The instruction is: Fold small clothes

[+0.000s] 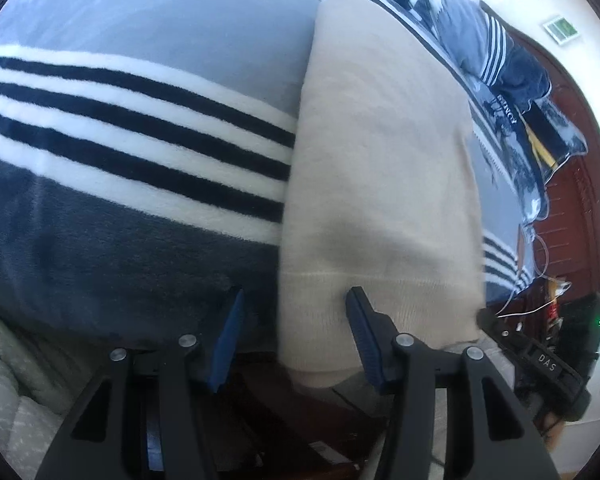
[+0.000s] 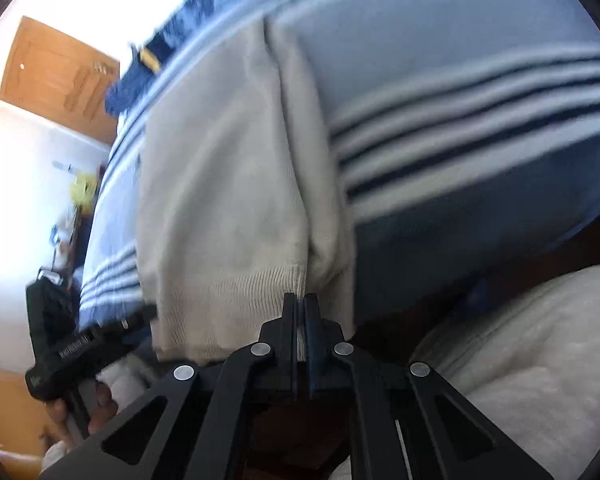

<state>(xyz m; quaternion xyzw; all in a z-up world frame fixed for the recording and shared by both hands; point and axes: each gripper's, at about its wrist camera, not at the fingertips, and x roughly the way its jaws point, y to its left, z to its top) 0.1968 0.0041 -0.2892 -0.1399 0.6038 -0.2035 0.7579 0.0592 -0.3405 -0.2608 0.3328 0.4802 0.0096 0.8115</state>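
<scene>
A beige knit garment [image 1: 384,160] lies folded into a long strip on the striped blanket [image 1: 132,128], its ribbed hem hanging over the near bed edge. My left gripper [image 1: 296,292] is open at the hem's left corner: one blue pad rests on the blanket, the other on the knit, with the garment's edge between them. In the right wrist view the same beige garment [image 2: 220,184] shows a lengthwise fold on its right side. My right gripper [image 2: 300,300] is shut on the hem's right corner, a sliver of pale cloth between its fingers. The left gripper's body [image 2: 64,344] and a hand [image 2: 80,404] show at lower left.
Dark and striped clothes [image 1: 500,52] lie piled at the bed's far end beside a clear bag [image 1: 548,148]. A red-brown wooden board [image 1: 572,220] borders the bed. A white quilt [image 2: 532,352] bulges at the near right. A wooden door [image 2: 60,80] stands beyond.
</scene>
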